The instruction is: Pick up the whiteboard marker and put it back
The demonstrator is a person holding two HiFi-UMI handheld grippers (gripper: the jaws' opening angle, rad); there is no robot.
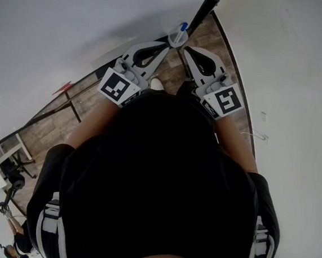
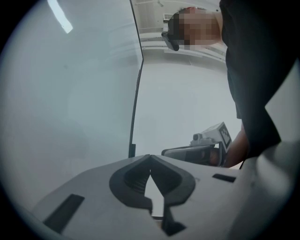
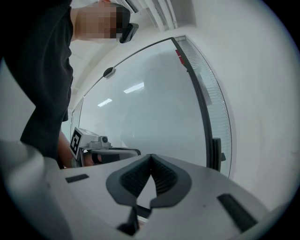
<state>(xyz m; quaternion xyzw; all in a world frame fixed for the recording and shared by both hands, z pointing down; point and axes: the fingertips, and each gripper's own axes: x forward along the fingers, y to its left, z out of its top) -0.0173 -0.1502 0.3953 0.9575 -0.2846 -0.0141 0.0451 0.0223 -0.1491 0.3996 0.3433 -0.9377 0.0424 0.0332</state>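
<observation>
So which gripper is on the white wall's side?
The right gripper; the bare wall runs beside it, while the left gripper sits by the glossy board.

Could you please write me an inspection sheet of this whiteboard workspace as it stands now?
Surface: whiteboard, blank and glossy, with a black frame.
Job's things: blue-capped marker stands in a small round cup, just ahead of both grippers' tips.
Clutter: small red item by the board's foot; dark gear on the wood-look floor, far left.
Grippers: left gripper shut, nothing between its jaws; right gripper shut, nothing between its jaws; side by side, tips toward the cup.
Cables: nothing seen.
Surroundings: white wall at right, meeting the board's edge.
</observation>
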